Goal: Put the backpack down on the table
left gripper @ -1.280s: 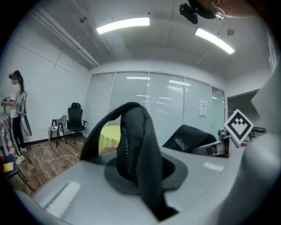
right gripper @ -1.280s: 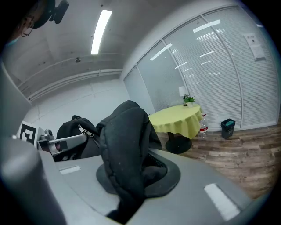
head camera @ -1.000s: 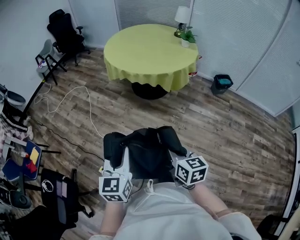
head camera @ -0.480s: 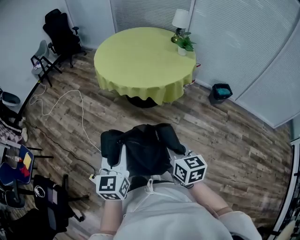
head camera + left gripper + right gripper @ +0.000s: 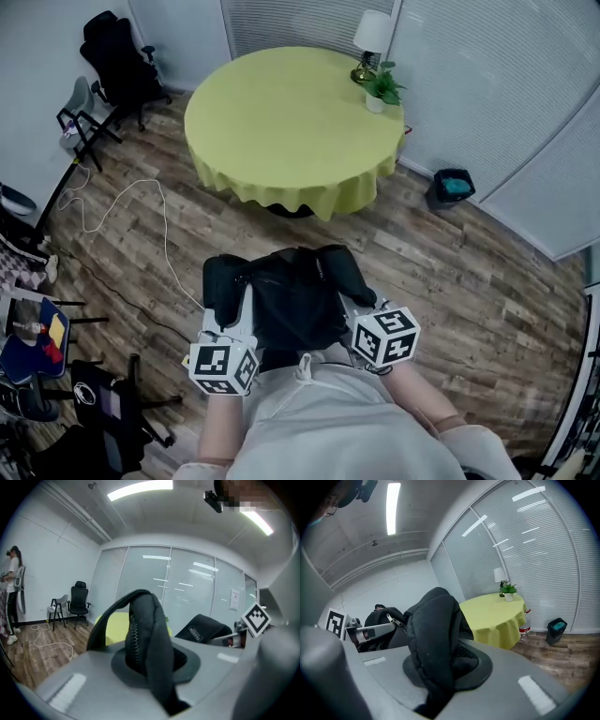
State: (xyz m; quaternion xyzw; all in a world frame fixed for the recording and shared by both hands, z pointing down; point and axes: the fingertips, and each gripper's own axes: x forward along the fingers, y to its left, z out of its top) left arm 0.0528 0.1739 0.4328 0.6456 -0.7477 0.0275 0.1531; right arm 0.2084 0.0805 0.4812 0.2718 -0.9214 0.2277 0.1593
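A: Two tongs gripping what?
B: Tightly, the left gripper [image 5: 236,302] is pinching a padded black strap [image 5: 151,653]; the right gripper [image 5: 354,307] is doing likewise; the soft backpack [image 5: 295,300] is hanging between them, well apart from the round yellow-clothed table [image 5: 281,112].

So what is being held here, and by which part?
The black backpack: the left tool is shut on a zippered fold of it, the right tool on a padded fold.

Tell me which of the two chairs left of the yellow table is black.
The tall-backed office chair, the one nearer the room's corner. The smaller chair beside it has a grey back and thin dark legs.
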